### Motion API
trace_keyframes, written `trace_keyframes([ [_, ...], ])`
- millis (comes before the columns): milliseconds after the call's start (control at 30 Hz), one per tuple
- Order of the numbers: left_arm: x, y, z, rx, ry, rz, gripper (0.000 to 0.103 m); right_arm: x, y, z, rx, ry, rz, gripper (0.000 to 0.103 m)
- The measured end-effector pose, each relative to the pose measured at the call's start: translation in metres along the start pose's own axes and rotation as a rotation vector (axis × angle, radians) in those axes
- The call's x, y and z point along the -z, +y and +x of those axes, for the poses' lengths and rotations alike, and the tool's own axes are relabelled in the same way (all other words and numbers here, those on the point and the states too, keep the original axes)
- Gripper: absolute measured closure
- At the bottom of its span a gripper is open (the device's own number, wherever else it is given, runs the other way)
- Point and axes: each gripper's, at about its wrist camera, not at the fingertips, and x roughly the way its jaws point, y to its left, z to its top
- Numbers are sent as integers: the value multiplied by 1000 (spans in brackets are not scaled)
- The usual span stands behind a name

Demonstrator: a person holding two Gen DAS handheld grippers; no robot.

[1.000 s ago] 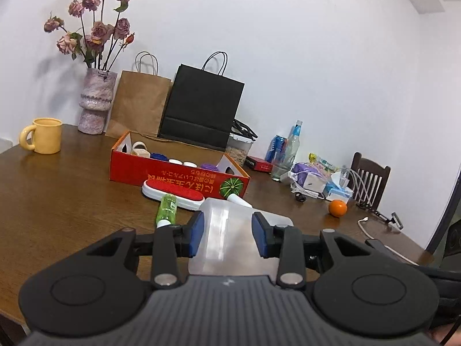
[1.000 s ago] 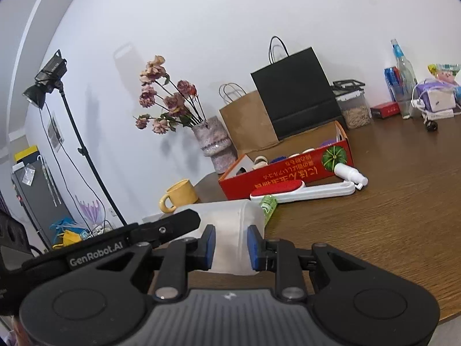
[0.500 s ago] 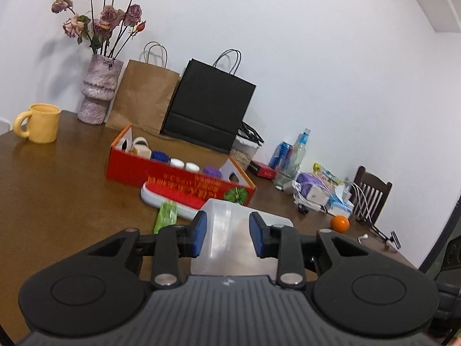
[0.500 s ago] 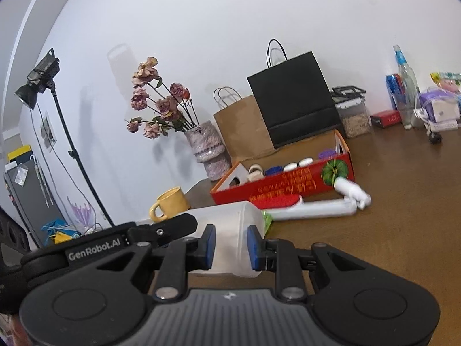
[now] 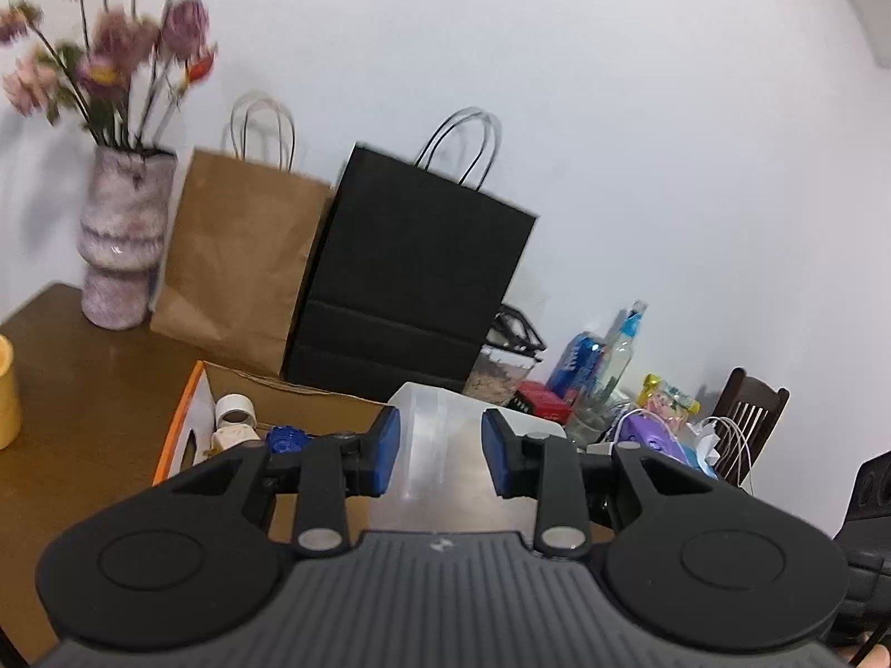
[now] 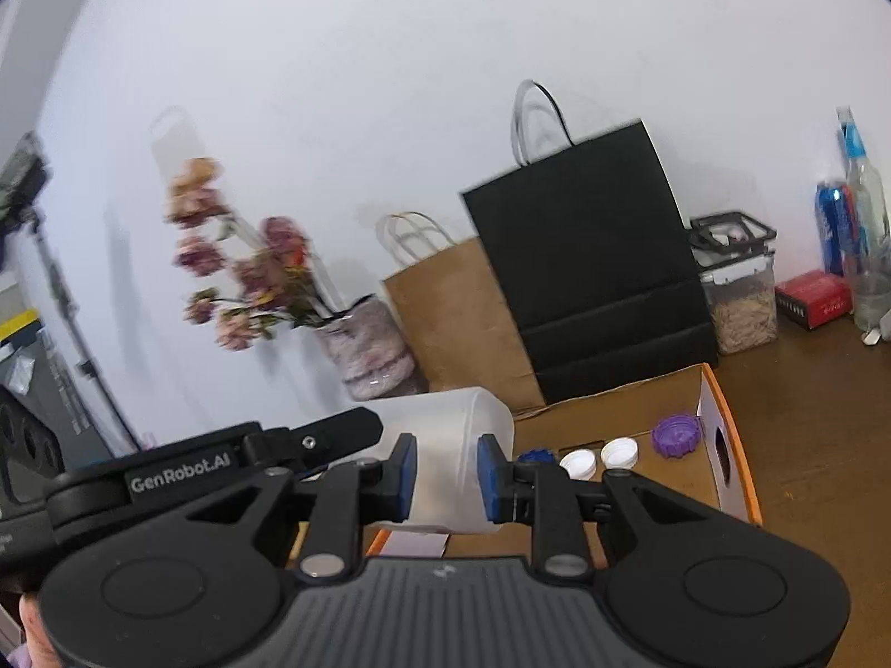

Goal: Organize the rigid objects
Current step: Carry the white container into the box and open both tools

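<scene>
- The left gripper (image 5: 437,448) and the right gripper (image 6: 444,470) each pinch the cloudy plastic tub (image 6: 445,462) between blue pads, one at either end.
- The tub hangs over the open cardboard box (image 6: 724,428) on the wooden table (image 6: 807,417).
- White caps (image 6: 598,459) and a purple cap (image 6: 676,435) lie in the box.

Left gripper (image 5: 436,459) level, blue pads closed against both sides of a translucent plastic container (image 5: 445,445); right gripper (image 6: 444,470) level, pads likewise clamped on the same container (image 6: 445,445), its housing crossed by the left unit.
</scene>
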Motion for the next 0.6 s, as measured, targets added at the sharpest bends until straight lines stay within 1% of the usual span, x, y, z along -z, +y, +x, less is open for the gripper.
trace_keyframes([
  [67, -9, 13, 28, -36, 44, -28, 71, -10, -4, 27, 9, 48, -6, 80],
  [133, -8, 27, 53, -84, 89, -42, 71, -14, -14, 62, 26, 121, 26, 80],
  [200, -3, 40, 74, -127, 129, -45, 70, -8, -25, 93, 38, 182, 73, 80],
  [267, 6, 58, 93, -165, 180, -52, 71, 6, -38, 123, 49, 246, 131, 80],
  [333, 17, 79, 106, -200, 231, -56, 71, 23, -45, 150, 51, 309, 173, 80],
  [433, 29, 102, 118, -248, 300, -54, 71, 43, -49, 178, 41, 370, 203, 80],
  [533, 33, 115, 123, -292, 332, -31, 72, 56, -44, 199, 43, 417, 189, 82],
  [600, 35, 119, 125, -316, 340, -10, 72, 62, -44, 208, 51, 423, 202, 81],
])
